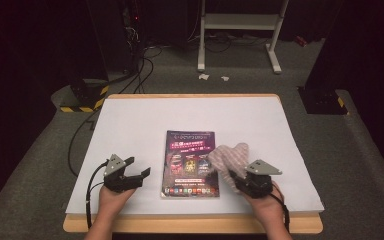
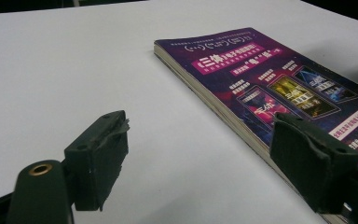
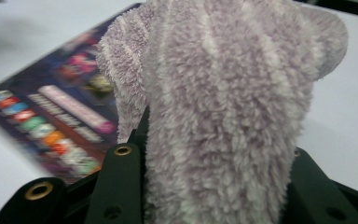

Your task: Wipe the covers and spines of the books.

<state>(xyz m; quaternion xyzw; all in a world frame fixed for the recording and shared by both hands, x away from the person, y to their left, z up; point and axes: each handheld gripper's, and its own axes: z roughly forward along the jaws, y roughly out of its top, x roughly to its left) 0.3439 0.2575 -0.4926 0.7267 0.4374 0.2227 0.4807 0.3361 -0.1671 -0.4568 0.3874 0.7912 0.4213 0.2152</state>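
White paper-covered table is the biggest thing I've got in front of me, with a thick purple glossy-covered magazine lying flat near the middle of it, and over the magazine's right edge hangs the fluffy lilac-and-white striped cloth I'm working with. My read is that I'm at the lift-and-carry step: the cloth is gripped and raised off the sheet, bunched up and drooping partly above the magazine's right side, and it looks like it's meant to go onto the cover, maybe for a wipe, though that's a guess. Next move calls for swinging it leftward over the cover and lowering it without dragging the magazine along, so the other hand may have to pin the book down. Right gripper sits at the near right of the table, hand coming in from the bottom edge, jaws angled up and away from me, and in the right gripper view the jaws are clamped on the lower end of the cloth with the pile bulging out between them. Left gripper rests low at the near left, aimed across at the magazine's spine edge, jaws spread wide with nothing between them, just short of the book.
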